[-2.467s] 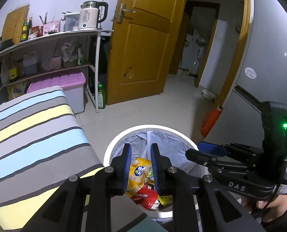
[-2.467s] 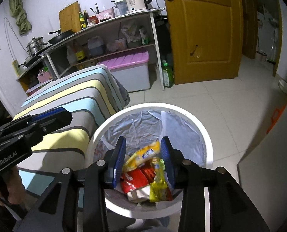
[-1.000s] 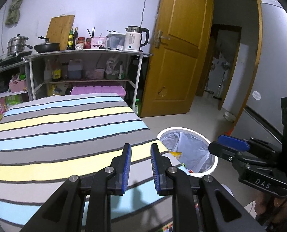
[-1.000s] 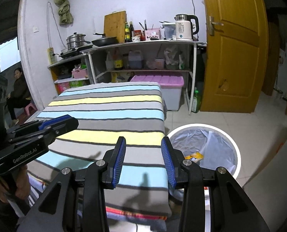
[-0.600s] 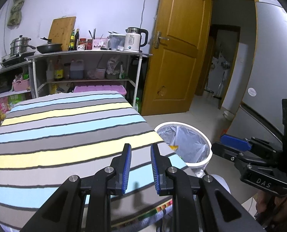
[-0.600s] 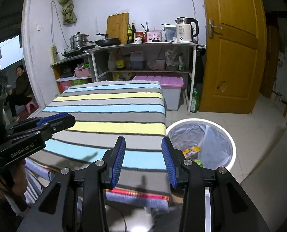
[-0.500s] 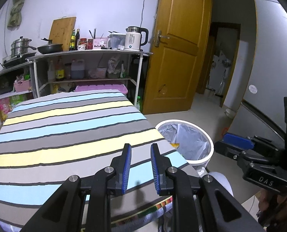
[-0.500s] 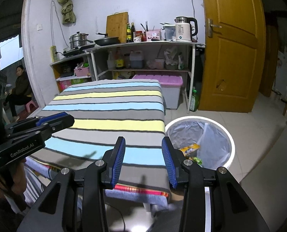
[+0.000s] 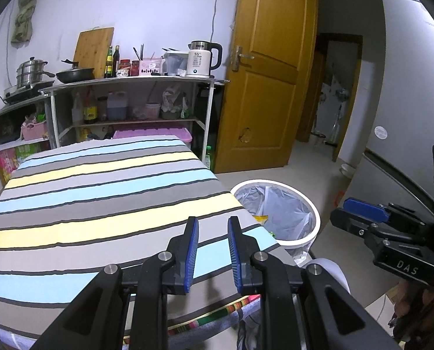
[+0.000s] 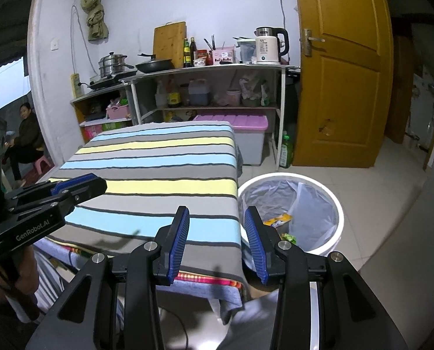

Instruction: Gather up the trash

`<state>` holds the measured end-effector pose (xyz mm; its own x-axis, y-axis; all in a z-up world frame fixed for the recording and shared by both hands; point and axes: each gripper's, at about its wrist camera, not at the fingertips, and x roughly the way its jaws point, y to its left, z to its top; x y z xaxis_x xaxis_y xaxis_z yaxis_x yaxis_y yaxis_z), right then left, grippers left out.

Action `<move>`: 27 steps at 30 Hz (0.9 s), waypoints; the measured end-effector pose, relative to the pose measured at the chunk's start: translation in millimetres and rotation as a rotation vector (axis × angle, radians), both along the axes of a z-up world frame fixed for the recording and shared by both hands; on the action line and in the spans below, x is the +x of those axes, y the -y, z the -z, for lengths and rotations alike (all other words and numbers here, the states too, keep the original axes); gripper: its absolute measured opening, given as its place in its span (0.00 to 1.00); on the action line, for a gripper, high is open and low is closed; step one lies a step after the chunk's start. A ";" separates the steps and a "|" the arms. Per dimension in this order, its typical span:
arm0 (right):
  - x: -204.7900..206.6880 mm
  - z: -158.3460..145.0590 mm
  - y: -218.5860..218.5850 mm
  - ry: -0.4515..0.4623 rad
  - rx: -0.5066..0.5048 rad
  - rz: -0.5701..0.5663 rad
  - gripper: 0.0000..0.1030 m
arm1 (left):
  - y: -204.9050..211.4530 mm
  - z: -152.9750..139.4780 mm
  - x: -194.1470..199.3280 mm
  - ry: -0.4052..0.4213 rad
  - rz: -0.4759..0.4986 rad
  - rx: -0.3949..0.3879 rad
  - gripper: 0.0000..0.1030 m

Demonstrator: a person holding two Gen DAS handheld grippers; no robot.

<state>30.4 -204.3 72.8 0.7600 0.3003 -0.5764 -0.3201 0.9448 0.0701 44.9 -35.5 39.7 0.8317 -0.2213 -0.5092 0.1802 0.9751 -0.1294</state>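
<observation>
A white trash bin [image 9: 312, 224] with a clear liner stands on the floor at the right side of the striped table [image 9: 100, 192]. Yellow and green wrappers [image 10: 278, 221] lie inside it. My left gripper [image 9: 213, 227] is open and empty above the table's near right corner. My right gripper [image 10: 217, 218] is open and empty above the table's near right edge, with the bin [image 10: 335, 204] just right of it. Each gripper also shows in the other's view, the right one [image 9: 362, 208] and the left one [image 10: 79, 186].
A shelf rack [image 9: 129, 81] with a kettle [image 9: 200, 58], pans and bottles stands behind the table. A pink-lidded box [image 10: 246, 125] sits under it. A wooden door [image 9: 269, 87] is at the right. A person [image 10: 27, 137] sits at the far left.
Both grippers have pulled back and up from over the bin to the table's near edge. The bin now lies ahead on the right. Both stay open and empty.
</observation>
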 end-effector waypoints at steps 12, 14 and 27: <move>-0.1 0.1 2.0 -0.001 -0.002 0.000 0.40 | 2.2 0.1 -1.9 0.006 -0.010 0.011 0.19; -0.2 0.2 1.6 -0.002 -0.003 0.001 0.40 | 3.3 0.4 -1.7 0.007 -0.012 0.016 0.19; 0.6 -0.6 2.7 -0.003 -0.003 0.000 0.40 | 8.9 0.6 -0.7 0.006 -0.021 0.037 0.19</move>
